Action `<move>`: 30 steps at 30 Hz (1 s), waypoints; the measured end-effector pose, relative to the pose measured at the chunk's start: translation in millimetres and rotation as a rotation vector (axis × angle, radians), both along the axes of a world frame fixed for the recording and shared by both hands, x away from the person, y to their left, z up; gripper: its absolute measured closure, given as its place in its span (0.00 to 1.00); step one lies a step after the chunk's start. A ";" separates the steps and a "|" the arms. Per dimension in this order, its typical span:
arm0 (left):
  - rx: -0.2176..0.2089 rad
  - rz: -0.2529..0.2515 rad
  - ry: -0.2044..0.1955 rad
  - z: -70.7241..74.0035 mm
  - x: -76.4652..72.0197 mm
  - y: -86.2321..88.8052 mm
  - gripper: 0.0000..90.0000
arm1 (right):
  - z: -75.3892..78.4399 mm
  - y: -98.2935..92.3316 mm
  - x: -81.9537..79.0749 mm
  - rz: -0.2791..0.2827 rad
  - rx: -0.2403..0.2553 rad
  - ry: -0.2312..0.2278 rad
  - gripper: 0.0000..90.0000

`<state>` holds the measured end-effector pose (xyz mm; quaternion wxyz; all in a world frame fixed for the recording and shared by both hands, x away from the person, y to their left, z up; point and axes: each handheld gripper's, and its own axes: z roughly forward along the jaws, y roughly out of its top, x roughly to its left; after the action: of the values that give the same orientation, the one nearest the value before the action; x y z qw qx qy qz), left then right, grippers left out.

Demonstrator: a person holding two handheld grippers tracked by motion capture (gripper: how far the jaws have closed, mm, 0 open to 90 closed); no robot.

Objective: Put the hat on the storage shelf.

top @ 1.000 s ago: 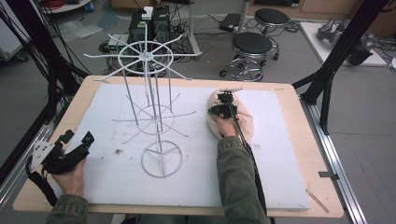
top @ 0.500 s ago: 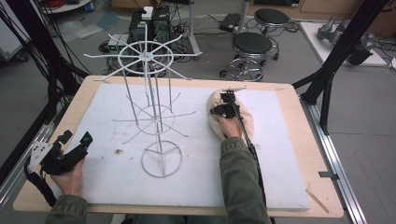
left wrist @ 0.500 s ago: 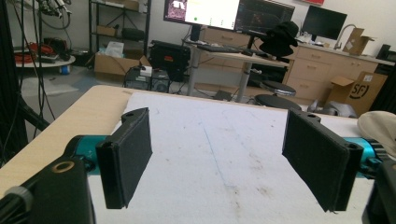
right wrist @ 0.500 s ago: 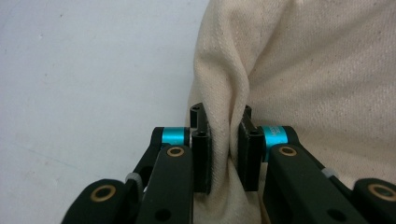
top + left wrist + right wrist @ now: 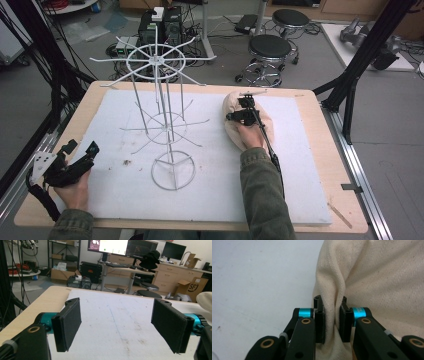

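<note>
A cream cloth (image 5: 235, 127) lies bunched on the white mat, right of a white wire rack (image 5: 159, 100). My right gripper (image 5: 240, 114) rests on it, shut on a pinched fold of the cloth (image 5: 332, 315). The fold (image 5: 332, 293) rises between the two black jaws in the right gripper view. My left gripper (image 5: 80, 148) sits low at the table's front left, held in a hand, its jaws wide apart with nothing between them. The left gripper (image 5: 116, 322) looks over bare mat.
The white foam mat (image 5: 300, 165) covers most of the wooden table (image 5: 320, 115). The rack's round base (image 5: 173, 170) stands mid-table and its wire arms spread wide above. Black frame posts (image 5: 360, 65) flank the table; stools (image 5: 269, 50) and cables lie beyond the far edge.
My left gripper has shifted slightly toward the table's front left. My right gripper stays on the cloth.
</note>
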<state>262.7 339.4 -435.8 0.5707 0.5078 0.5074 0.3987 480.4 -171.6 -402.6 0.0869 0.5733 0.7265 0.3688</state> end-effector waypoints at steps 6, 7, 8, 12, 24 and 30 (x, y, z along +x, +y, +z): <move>0.000 -0.001 0.002 0.1 -0.4 -0.6 0.27 | 18.2 -5.6 -13.4 0.028 0.022 -0.100 0.88; -0.004 0.001 0.000 0.1 -0.5 -0.5 0.27 | 21.4 -6.5 -16.2 0.034 0.030 -0.115 0.88; -0.004 0.002 -0.001 0.2 -0.8 -0.1 0.27 | 27.1 -8.8 -22.2 0.073 0.046 -0.156 0.88; -0.005 0.003 0.001 0.1 -1.0 0.3 0.27 | 34.2 -13.5 -32.3 0.136 0.088 -0.213 0.88; -0.009 0.001 -0.001 0.6 -1.8 0.0 0.27 | 67.6 -37.2 -70.6 0.324 0.259 -0.404 0.87; -0.006 0.003 -0.002 0.9 -2.4 -0.4 0.27 | 89.9 -41.9 -92.2 0.397 0.333 -0.512 0.87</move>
<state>260.3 339.0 -434.9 0.5720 0.5050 0.5090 0.3984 388.2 -213.5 -312.7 0.0982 0.3165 0.7083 0.6232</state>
